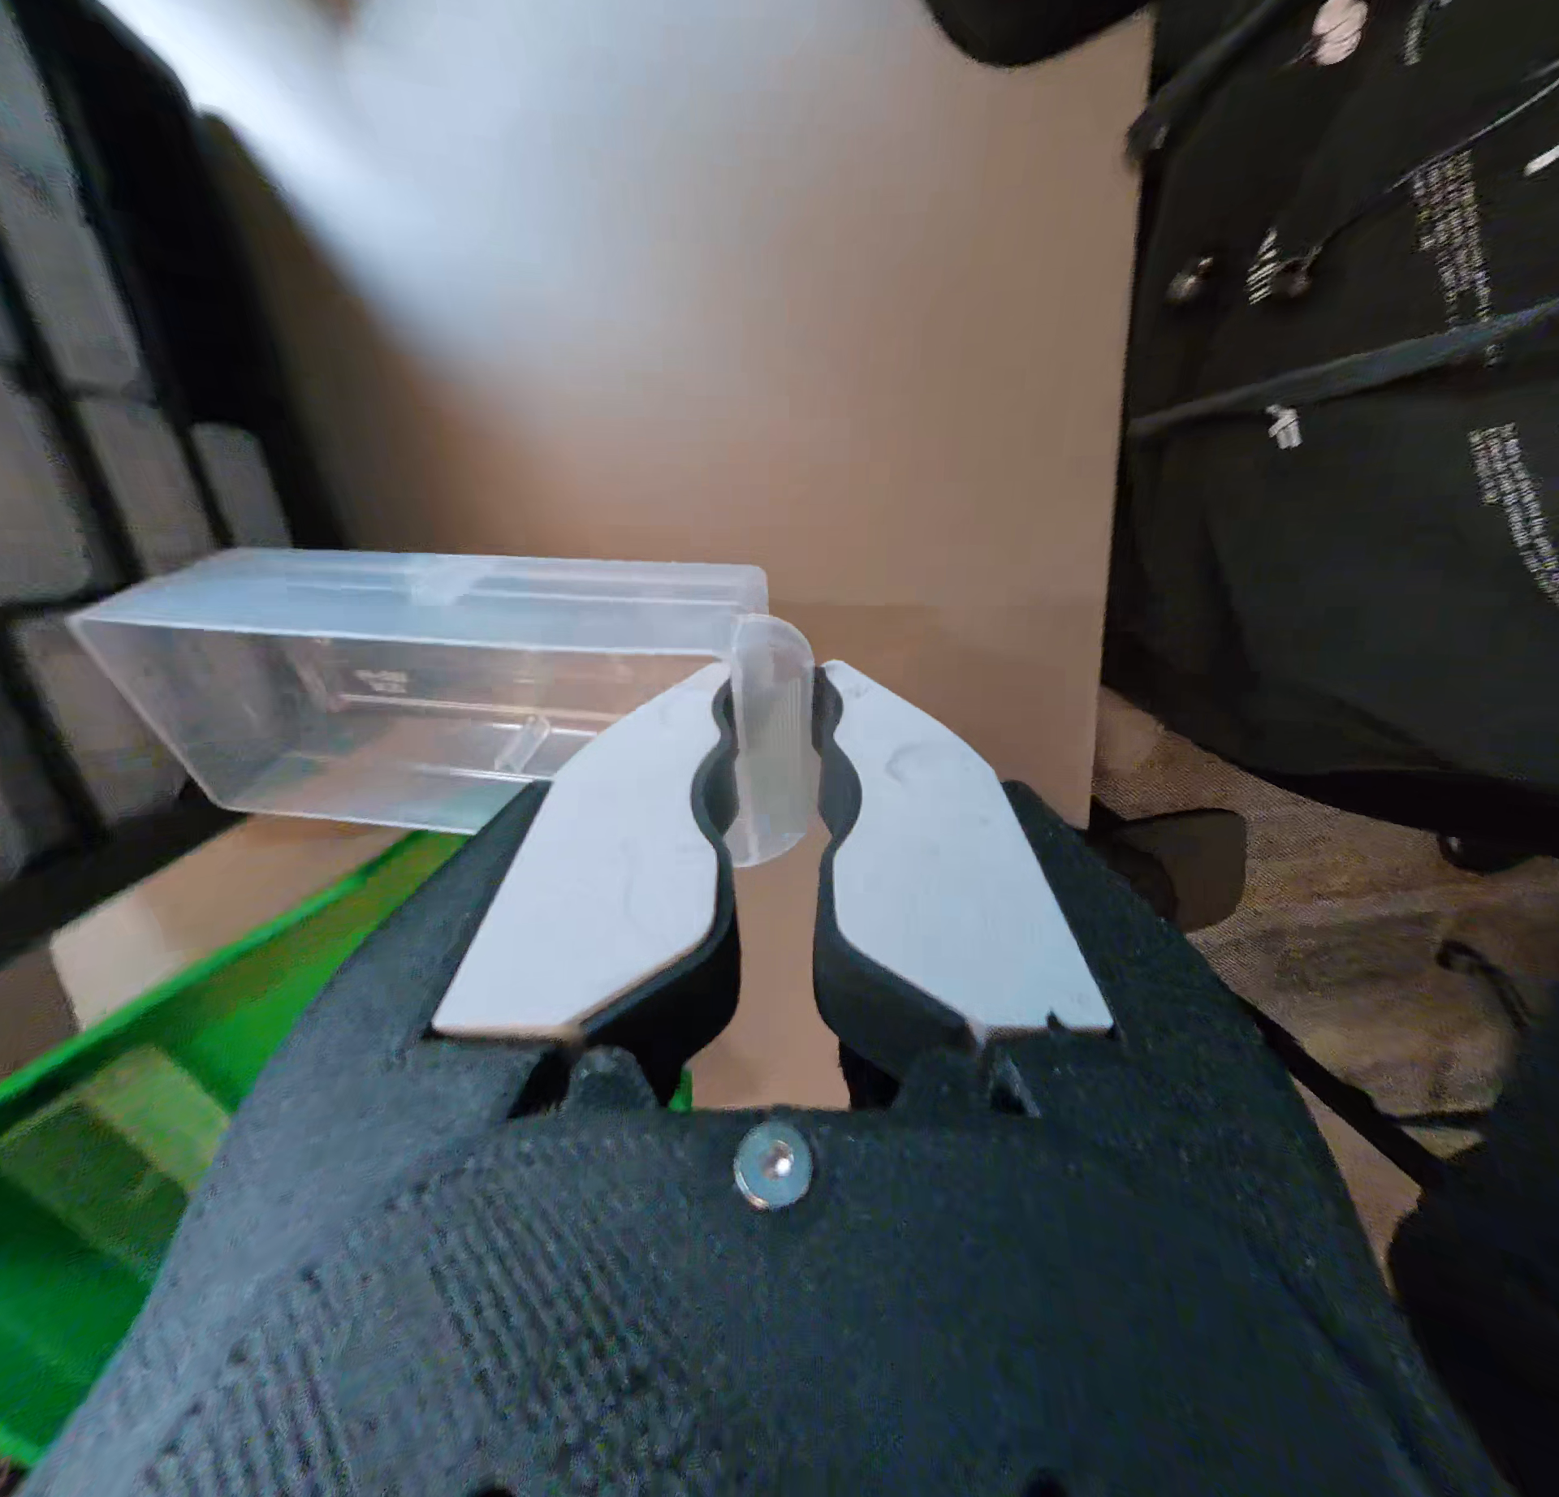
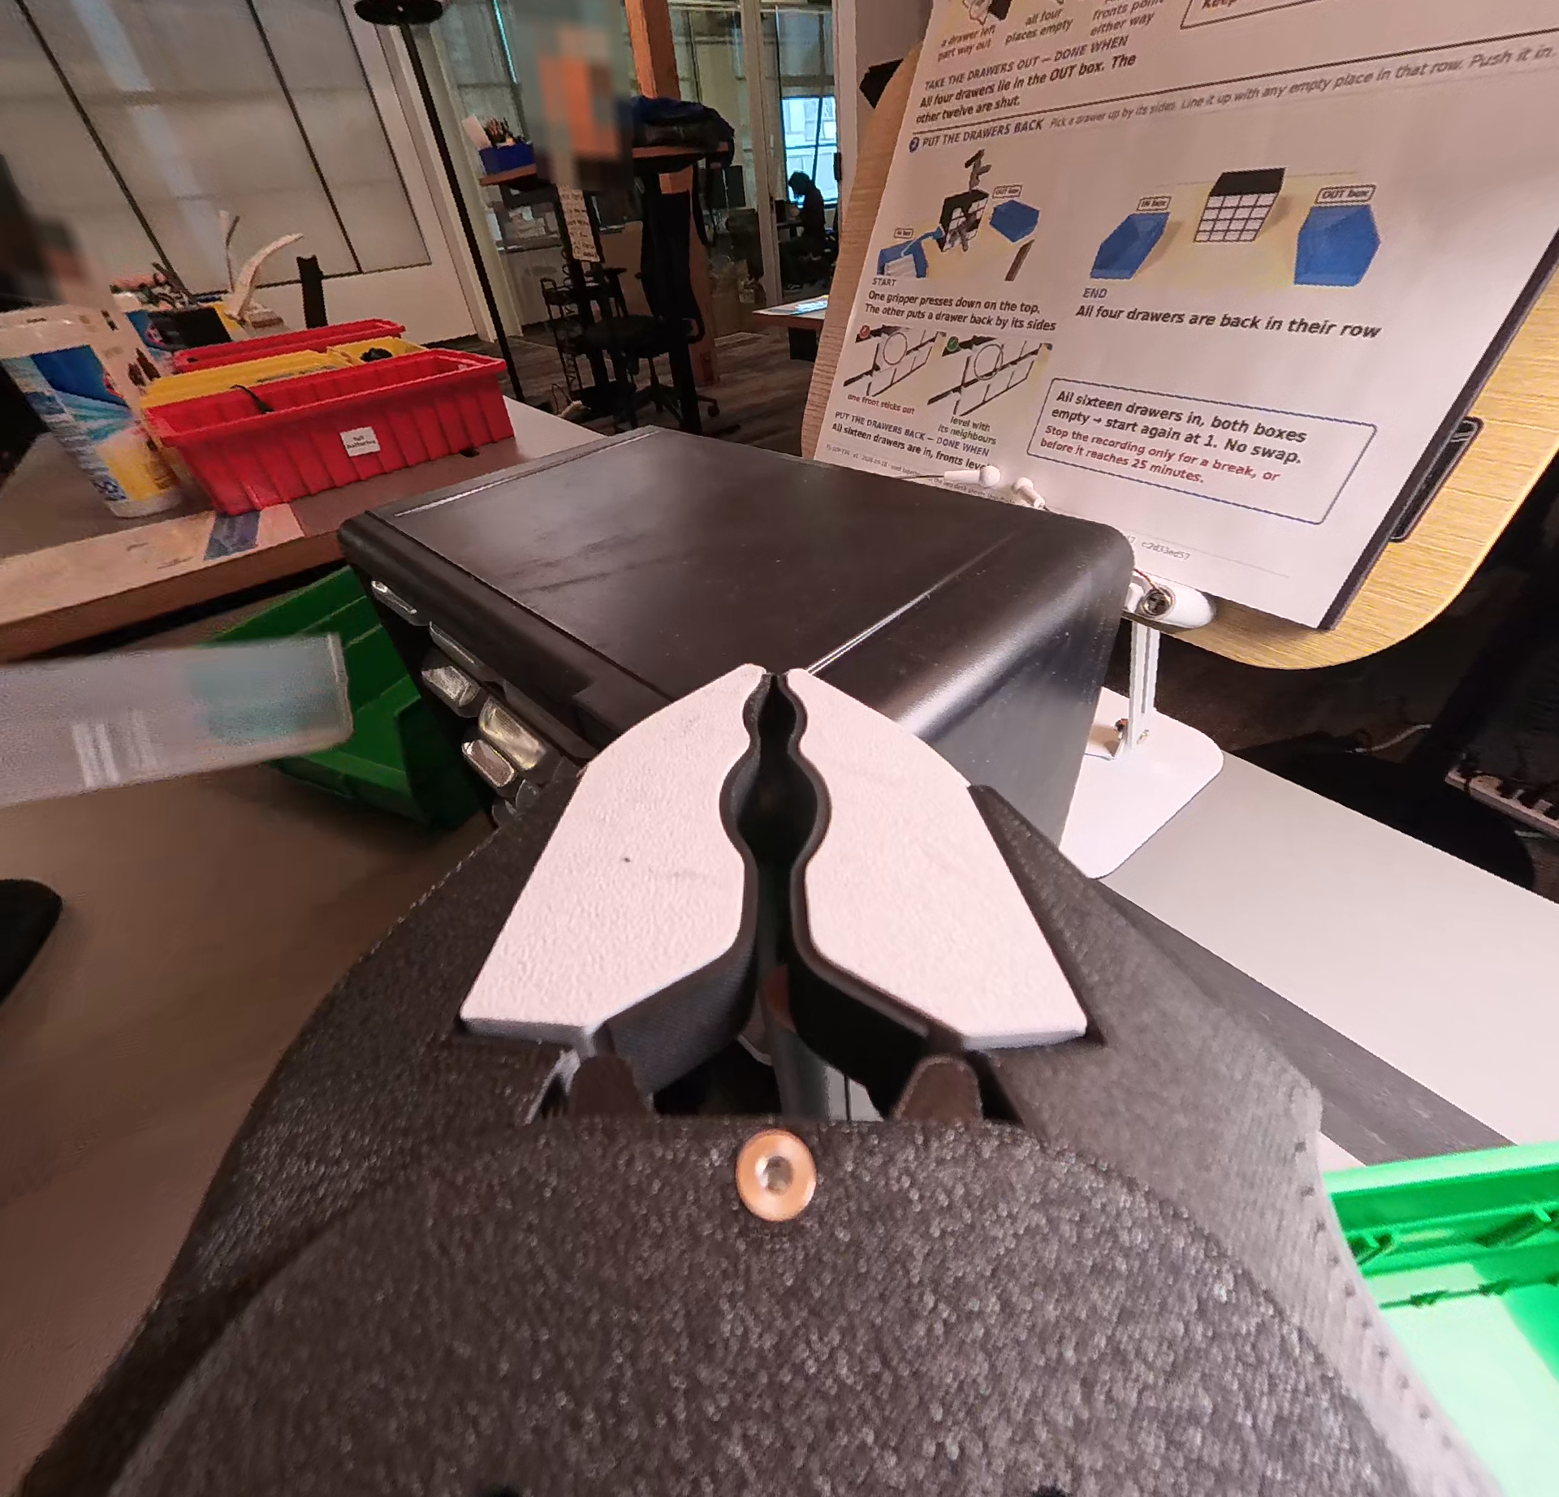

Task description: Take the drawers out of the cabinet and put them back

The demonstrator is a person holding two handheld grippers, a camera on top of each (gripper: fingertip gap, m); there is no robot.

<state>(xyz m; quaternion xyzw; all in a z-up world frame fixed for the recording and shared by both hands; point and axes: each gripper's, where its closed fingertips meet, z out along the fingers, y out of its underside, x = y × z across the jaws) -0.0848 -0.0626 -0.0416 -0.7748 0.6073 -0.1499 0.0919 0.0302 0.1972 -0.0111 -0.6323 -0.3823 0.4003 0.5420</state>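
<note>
A: Between the tips of the left tool (image 1: 772,718) sits the curved pull tab of one clear plastic drawer (image 1: 405,697); the jaws are clamped on that tab.

B: Where is the drawer itself?

A: Out of the cabinet, held in the air, its long body stretching to the left of the tool. It looks empty. Below it lies a green plastic bin (image 1: 126,1161) with nothing clearly visible inside, and further left the black cabinet (image 1: 51,411) shows greyish drawer fronts, too blurred to count.

B: And from the other side?

A: In the right wrist view the same drawer (image 2: 169,718) appears as a blurred clear bar at the left edge. The right tool (image 2: 776,680) has its tips pressed together with nothing between them, resting at the near edge of the cabinet's flat black top (image 2: 717,546). A few shiny drawer tabs (image 2: 498,740) poke out on the cabinet's left face.

B: Bins?

A: Two green ones: one (image 2: 371,697) to the left of the cabinet, another (image 2: 1459,1305) at the lower right corner. On a farther worktop (image 2: 101,562) stand two red ribbed trays (image 2: 337,436) with a yellow one (image 2: 245,377) between them. A white instruction sheet (image 2: 1181,259) on a stand rises behind the cabinet.
</note>
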